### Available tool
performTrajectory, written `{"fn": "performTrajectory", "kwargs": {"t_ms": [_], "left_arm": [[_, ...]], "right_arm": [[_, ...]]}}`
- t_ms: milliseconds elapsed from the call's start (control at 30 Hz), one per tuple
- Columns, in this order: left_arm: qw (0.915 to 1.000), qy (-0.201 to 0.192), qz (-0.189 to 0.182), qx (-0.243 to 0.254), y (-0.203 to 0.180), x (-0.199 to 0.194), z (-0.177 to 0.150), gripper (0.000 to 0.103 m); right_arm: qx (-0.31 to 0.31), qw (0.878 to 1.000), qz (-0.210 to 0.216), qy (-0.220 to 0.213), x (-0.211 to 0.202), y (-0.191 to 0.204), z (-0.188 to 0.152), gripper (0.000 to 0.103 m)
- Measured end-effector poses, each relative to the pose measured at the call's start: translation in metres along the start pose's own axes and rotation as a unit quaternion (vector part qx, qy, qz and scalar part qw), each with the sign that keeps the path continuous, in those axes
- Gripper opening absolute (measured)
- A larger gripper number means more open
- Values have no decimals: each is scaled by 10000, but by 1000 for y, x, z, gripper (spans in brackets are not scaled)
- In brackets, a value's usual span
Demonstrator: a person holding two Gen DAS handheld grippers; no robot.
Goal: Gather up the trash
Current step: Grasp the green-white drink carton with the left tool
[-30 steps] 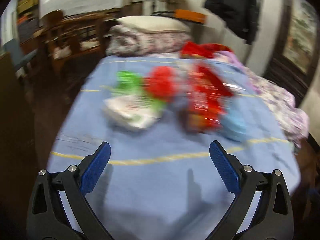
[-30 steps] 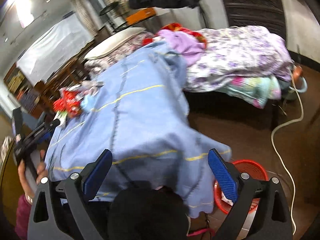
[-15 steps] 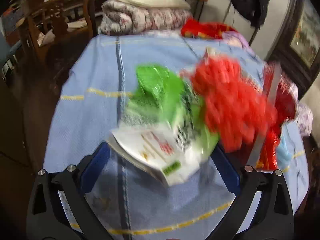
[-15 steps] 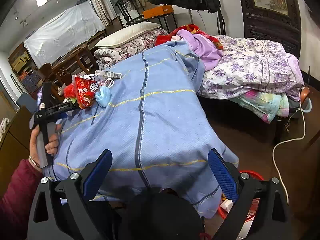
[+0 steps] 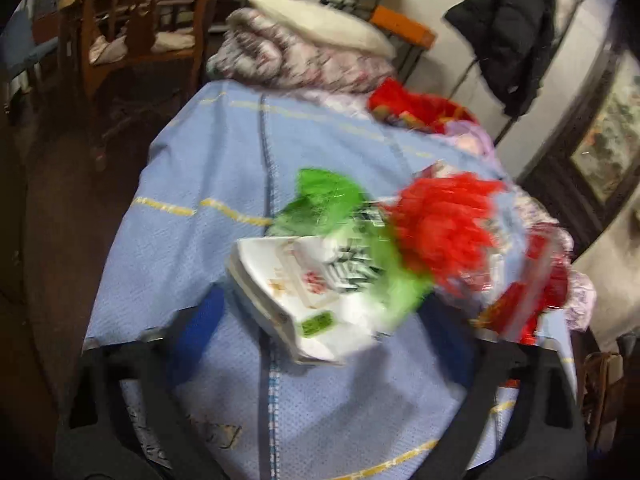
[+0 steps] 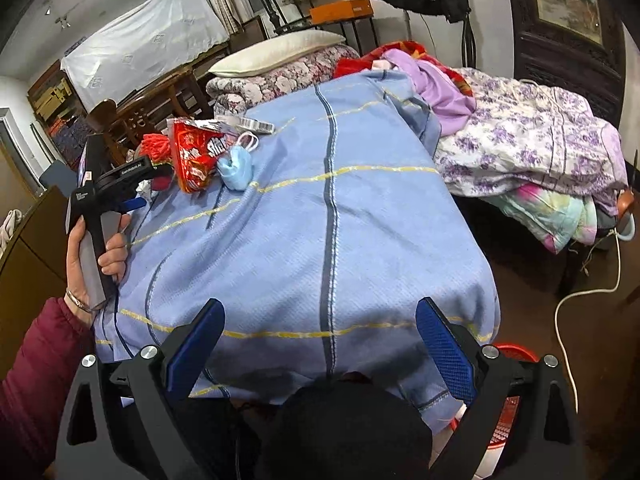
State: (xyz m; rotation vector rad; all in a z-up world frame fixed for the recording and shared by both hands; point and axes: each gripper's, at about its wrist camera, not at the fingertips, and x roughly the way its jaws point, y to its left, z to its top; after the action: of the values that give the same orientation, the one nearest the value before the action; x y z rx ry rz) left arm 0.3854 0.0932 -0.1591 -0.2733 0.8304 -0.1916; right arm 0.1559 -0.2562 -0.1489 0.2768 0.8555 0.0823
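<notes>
Blue cloth covers the bed point(image 5: 224, 168) in the left wrist view, and the trash lies near its left edge. The left gripper point(image 5: 320, 328) has come forward over the last second, so the pile that was well ahead now fills the middle of the picture. A white packet point(image 5: 296, 292) with green print lies between the two blue pads point(image 5: 196, 328), with a green wrapper point(image 5: 324, 200) behind it and a red crumpled piece point(image 5: 444, 224) on its right. The jaws have just been closing around the white packet. The picture is blurred, and I cannot tell if the pads already press on it; they seem to stand just beside it. I judge that the first pick is starting.

From the right wrist view, the left gripper point(image 6: 138, 190) is seen from the side in the person's hand point(image 6: 102, 248), at the left edge of the bed point(image 6: 320, 240), by the trash. A red snack bag point(image 6: 192, 152) and a light blue face mask point(image 6: 236, 168) lie just beside it, not yet collected. The right gripper point(image 6: 320, 344) hangs over the near edge with its jaws wide and nothing between them. A red basket point(image 6: 516, 354) stands on the floor under the near right corner, probably the place for the trash.
</notes>
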Motion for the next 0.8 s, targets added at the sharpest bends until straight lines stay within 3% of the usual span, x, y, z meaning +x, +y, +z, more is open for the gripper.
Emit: {"fn": "performTrajectory", "kwargs": {"t_ms": [67, 167, 300, 333, 367, 433, 533, 733, 767, 800], "left_arm": [[9997, -142, -173, 59, -1, -7, -3, 53], [9986, -271, -398, 224, -8, -27, -19, 41], [9967, -243, -400, 667, -23, -42, -38, 44], [9961, -296, -385, 736, -25, -45, -39, 49], [9959, -359, -341, 762, -26, -47, -38, 70], [9960, -588, -63, 663, -22, -49, -29, 93], [9964, -652, -69, 543, -18, -42, -6, 93], [9984, -53, 12, 555, -16, 11, 19, 93], [9986, -87, -34, 514, -14, 11, 18, 80], [9984, -192, -207, 491, -12, 5, 18, 73]], "right_arm": [[-52, 10000, 7, -24, 0, 4, 1, 94], [-258, 9996, -42, -73, -2, 15, 3, 94], [-390, 9992, -69, -55, 0, 20, 6, 94], [-352, 9994, -26, -18, 2, 20, 6, 94], [-305, 9995, 18, 8, 4, 19, 7, 94], [-155, 9997, 139, 81, 7, 17, 8, 94], [-72, 9998, 179, 85, 9, 15, 9, 94], [-18, 9999, 98, -19, 1, 9, 11, 94], [-23, 9999, 78, -65, -1, 9, 11, 94], [-31, 9999, 69, -100, -3, 8, 12, 94]]}}
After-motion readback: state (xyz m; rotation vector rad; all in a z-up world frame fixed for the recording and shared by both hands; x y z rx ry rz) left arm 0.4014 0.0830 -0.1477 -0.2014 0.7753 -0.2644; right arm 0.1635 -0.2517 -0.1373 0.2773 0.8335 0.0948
